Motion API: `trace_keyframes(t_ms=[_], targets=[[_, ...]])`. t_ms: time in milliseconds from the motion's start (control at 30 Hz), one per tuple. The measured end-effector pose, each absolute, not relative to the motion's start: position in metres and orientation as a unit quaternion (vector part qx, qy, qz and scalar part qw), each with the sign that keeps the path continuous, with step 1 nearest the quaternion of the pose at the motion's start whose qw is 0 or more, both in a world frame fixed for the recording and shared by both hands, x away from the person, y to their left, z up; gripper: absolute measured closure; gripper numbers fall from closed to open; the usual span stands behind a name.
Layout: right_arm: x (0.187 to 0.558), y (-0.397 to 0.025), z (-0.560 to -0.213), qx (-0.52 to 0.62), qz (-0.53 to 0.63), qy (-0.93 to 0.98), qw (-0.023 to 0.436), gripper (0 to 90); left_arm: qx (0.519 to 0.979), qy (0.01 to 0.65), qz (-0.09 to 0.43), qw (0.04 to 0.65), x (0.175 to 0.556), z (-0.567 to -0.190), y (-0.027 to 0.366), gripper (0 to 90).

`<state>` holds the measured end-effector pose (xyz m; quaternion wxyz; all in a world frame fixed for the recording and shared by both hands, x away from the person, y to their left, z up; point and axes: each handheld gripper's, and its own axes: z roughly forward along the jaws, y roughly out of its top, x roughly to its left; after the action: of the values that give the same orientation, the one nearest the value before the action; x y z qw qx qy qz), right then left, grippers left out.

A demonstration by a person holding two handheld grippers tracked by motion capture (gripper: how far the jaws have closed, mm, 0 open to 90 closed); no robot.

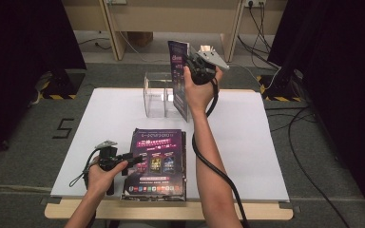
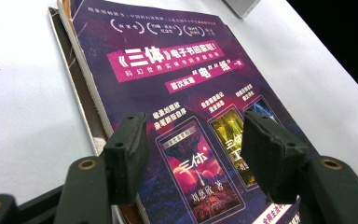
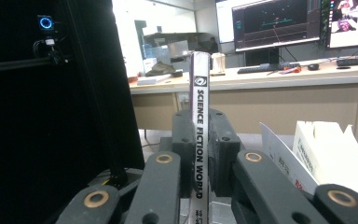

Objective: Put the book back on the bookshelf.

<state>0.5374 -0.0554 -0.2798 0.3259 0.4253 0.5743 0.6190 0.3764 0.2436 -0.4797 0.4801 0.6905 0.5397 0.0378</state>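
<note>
While the right gripper [image 1: 196, 66] clamps a magazine [image 1: 179, 78], the left gripper [image 1: 134, 158] gapes over the white table's [image 1: 247, 142] stack [image 1: 157, 164].

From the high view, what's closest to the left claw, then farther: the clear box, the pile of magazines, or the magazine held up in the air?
1. Magazine pile: right beside the left claw, near edge.
2. Clear box: mid-table, farther back.
3. Held magazine: in the right claw, above the box, farthest.

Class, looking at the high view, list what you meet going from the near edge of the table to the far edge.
Left gripper beside the stack of magazines → bare white tabletop → clear acrylic holder → magazine held upright in the right gripper.
</note>
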Motion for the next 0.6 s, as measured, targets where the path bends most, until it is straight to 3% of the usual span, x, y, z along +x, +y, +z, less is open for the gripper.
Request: trace_keyframes(t_ms=[600], targets=[[0.5454,-0.0544,-0.2764,0.43,0.615,0.574,0.328,83.6,0.691,0.539,0.037,0.48,0.3766,-0.4798,0.2438,40.3]])
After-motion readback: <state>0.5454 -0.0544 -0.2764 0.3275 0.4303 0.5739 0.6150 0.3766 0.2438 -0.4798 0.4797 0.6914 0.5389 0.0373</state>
